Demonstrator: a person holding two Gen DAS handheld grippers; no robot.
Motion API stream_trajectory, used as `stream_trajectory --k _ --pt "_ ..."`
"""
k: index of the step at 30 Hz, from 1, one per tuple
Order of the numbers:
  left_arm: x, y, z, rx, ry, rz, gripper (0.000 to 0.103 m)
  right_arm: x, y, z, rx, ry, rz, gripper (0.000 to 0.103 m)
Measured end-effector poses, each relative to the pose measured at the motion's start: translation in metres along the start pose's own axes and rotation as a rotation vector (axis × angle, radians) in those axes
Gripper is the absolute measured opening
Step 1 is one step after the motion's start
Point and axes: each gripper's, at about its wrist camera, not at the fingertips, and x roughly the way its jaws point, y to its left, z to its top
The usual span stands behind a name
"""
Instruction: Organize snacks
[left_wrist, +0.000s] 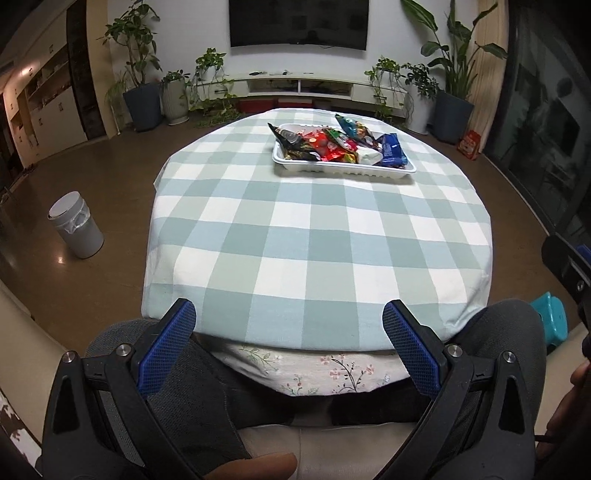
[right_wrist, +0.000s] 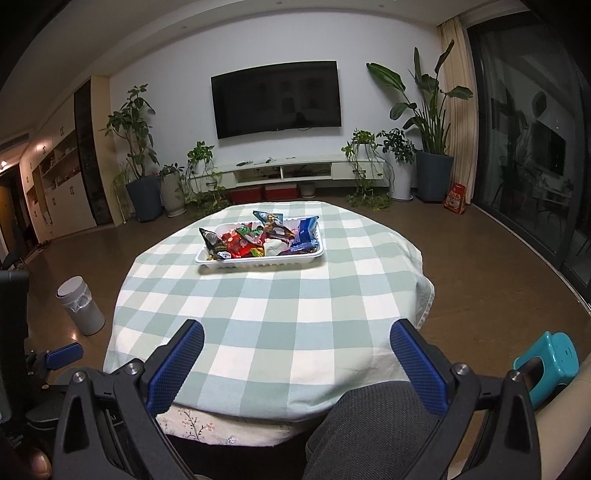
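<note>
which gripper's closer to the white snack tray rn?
Neither clearly; I can't call it. The left gripper and right gripper both hang open at the table's near edge, well short of the white snack tray, which sits toward the far side in both views.

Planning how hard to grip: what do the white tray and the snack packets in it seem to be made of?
The tray looks like thin moulded plastic or foam, matte white: its side wall is ribbed and its rim rolled. The snack packets look like glossy printed plastic film, crinkled and catching light. Both fingers pairs hang open, short of them.
</note>
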Motion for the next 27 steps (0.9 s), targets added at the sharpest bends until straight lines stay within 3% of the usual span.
stream_trajectory --k 16,27 --pt "0.003 0.006 0.003 -0.02 -0.014 -0.007 0.103 0.014 0.007 -0.007 -0.016 0.082 0.006 0.103" --pt "0.006 0.007 0.003 -0.021 -0.013 -0.007 0.103 0.014 0.01 -0.009 -0.02 0.09 0.007 0.103"
